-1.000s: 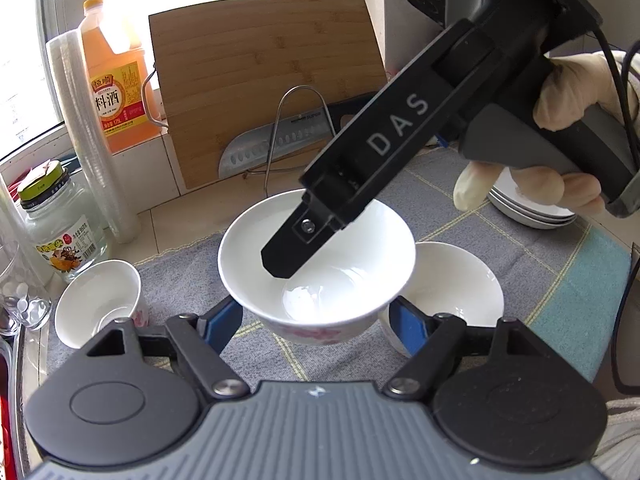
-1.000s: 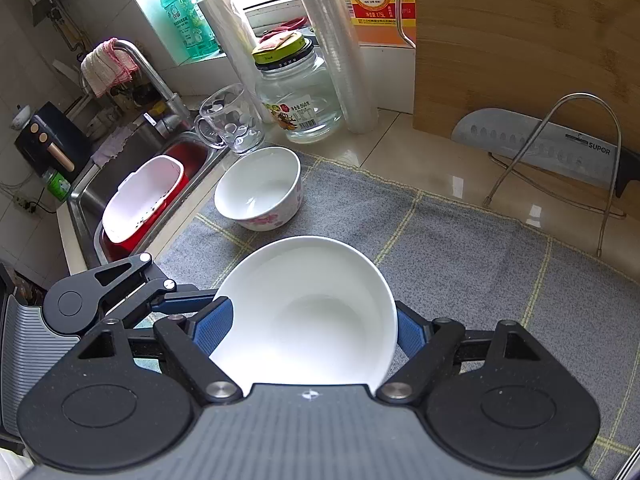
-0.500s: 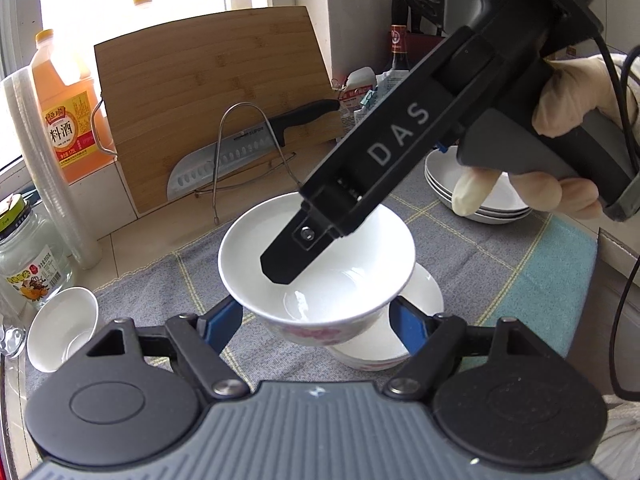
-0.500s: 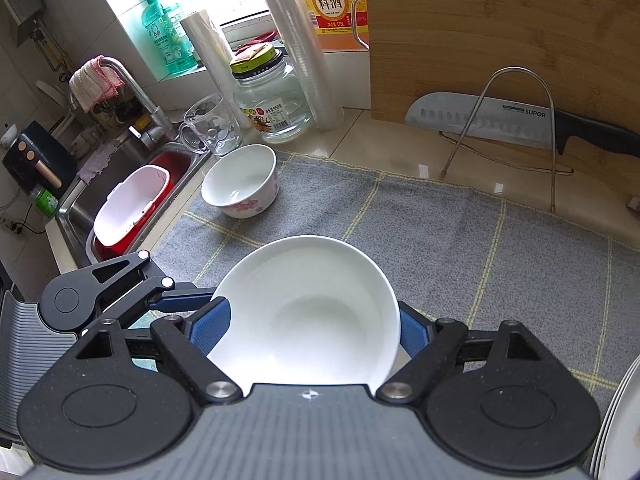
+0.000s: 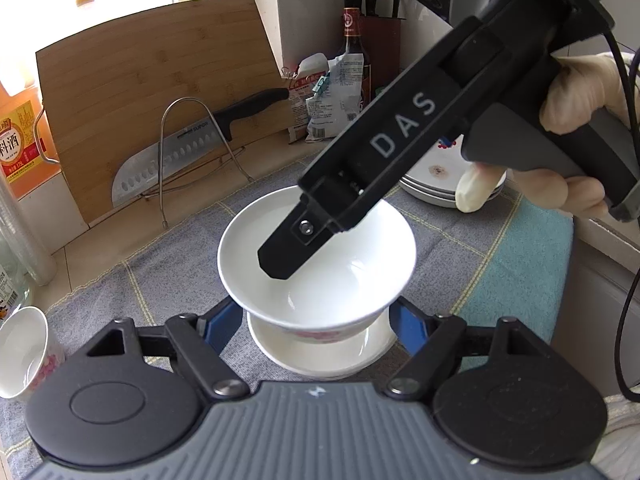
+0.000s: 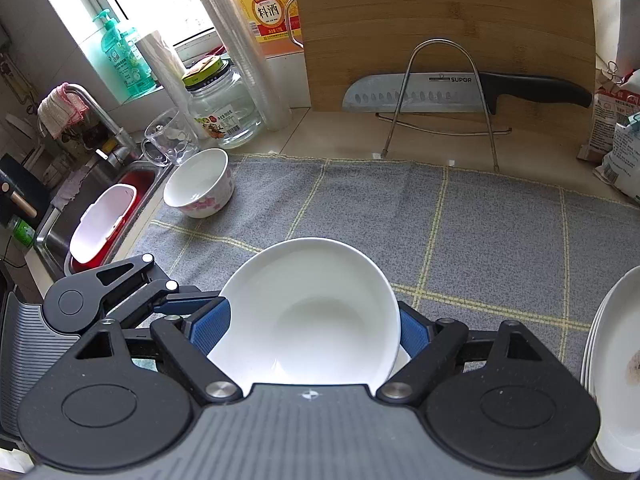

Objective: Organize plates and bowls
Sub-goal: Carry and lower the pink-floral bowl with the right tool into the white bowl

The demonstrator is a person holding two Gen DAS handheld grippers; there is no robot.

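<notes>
Both grippers hold one white bowl with pink flowers; it also shows in the right wrist view. My left gripper is shut on its sides. My right gripper is shut on it too, and its black body reaches down over the rim. The held bowl hangs just above a second white bowl on the grey mat. A third flowered bowl stands at the mat's left end. A stack of plates sits at the right.
A bamboo cutting board and a knife on a wire rack stand at the back. A glass jar, a glass mug and a cooking-wine bottle stand back left. The sink is left. Food bags lie back right.
Both grippers carried the bowl to the right along the mat. It now hangs directly over the second bowl, and the left bowl has slid toward the view's edge.
</notes>
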